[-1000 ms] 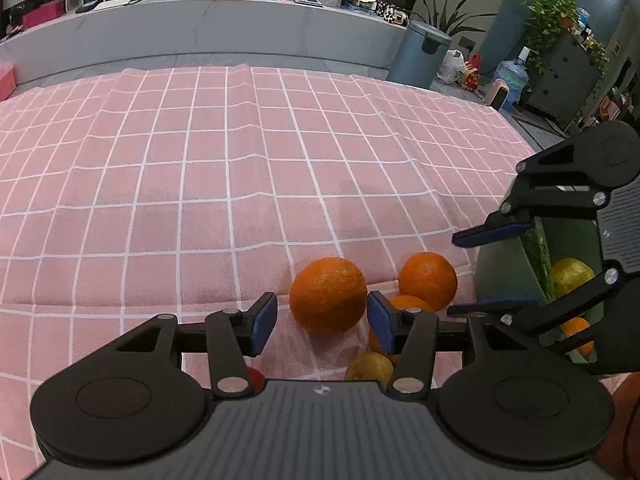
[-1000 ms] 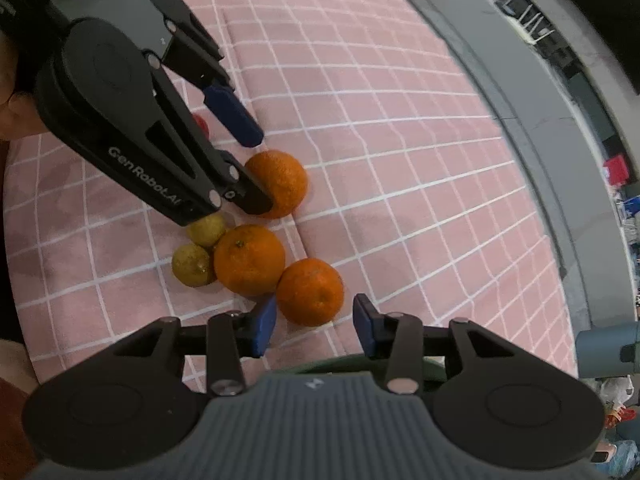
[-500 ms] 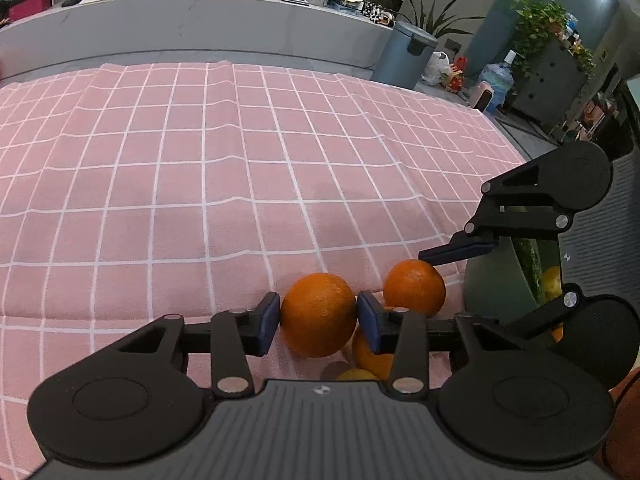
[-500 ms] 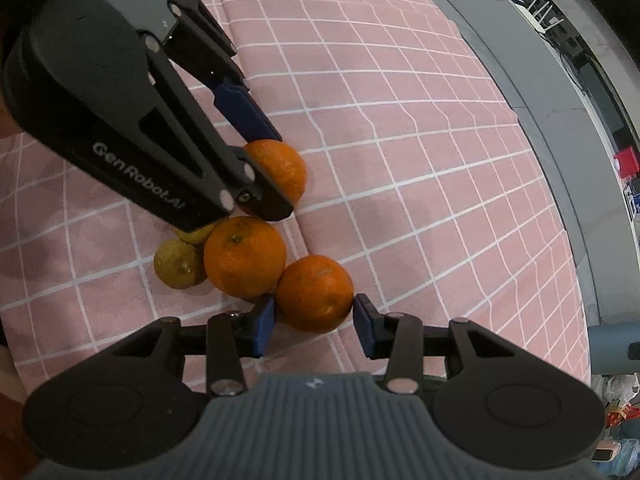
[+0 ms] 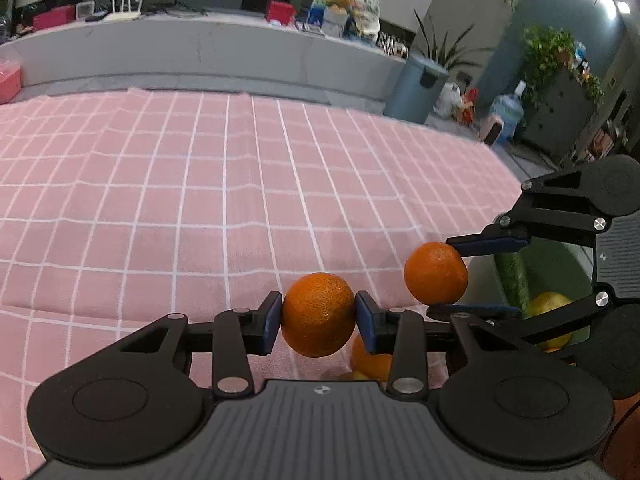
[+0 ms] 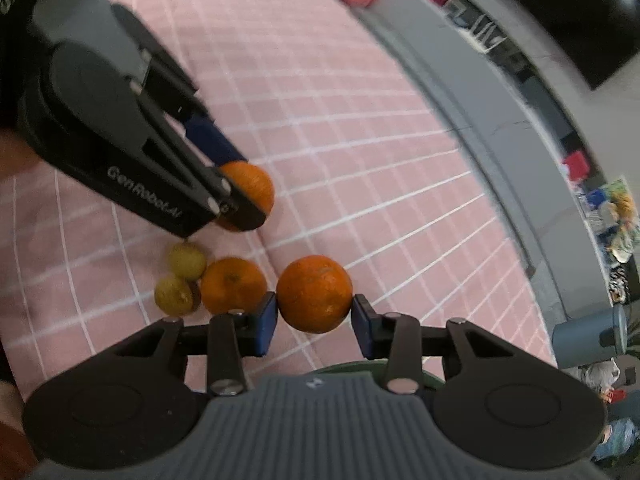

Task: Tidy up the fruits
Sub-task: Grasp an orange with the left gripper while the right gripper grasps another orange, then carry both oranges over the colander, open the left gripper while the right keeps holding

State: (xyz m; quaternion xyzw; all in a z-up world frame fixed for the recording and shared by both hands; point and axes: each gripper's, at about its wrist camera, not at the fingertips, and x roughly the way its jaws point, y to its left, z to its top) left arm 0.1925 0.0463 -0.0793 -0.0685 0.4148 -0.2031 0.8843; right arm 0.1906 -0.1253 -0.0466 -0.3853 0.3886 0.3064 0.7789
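My left claw is closing on one orange, my right claw on another orange; my claw hides most of the green bowl.

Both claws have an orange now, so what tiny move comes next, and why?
Probably carry the right gripper's orange over the green bowl: that orange is pinched and already off the cloth, the bowl sits right beside it with fruit inside.

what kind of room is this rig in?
Probably an office or lab lounge staged for household demos, not a real kitchen: pink checked tablecloth, long grey counter holding a router, a water jug and potted plants behind.
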